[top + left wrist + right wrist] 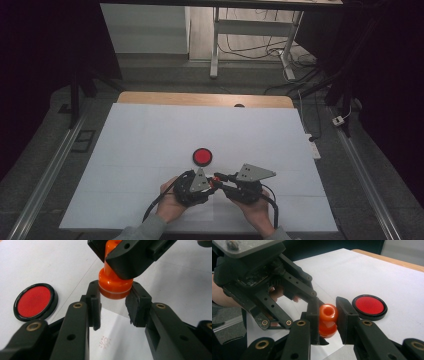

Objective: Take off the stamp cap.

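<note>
Near edge of desk (150, 130), white sheet over it. Two hands in from below, one tool each, tips meeting just short of centre.

Right tool (327, 315): jaws narrow, clamped on orange stamp (328, 320), gripping its upper handle part. Hole visible in stamp's top end in right gripper view. Seen in left gripper view as the black jaws coming down from the top onto the stamp's neck (112, 255).

Left tool (113, 302): jaws partly open, one either side of stamp's wide base. Left pad (95, 305) just beside or touching the base; right pad close too; contact hard to judge, probably not a firm grip. Base ringed by a pale band, hanging above a small white paper slip (117, 340) that lies between the jaws. Faint red mark (105, 342) on that slip, blurred, unreadable.

Red ink pad (202, 156), round, black rim, lid off, flat on the sheet. Just beyond the tools in high view, apart from both; left of the left tool's jaws in its own view, right of the stamp in right gripper view.

Grey three-cornered plates atop both tools in high view, cables trailing back toward the person.
</note>
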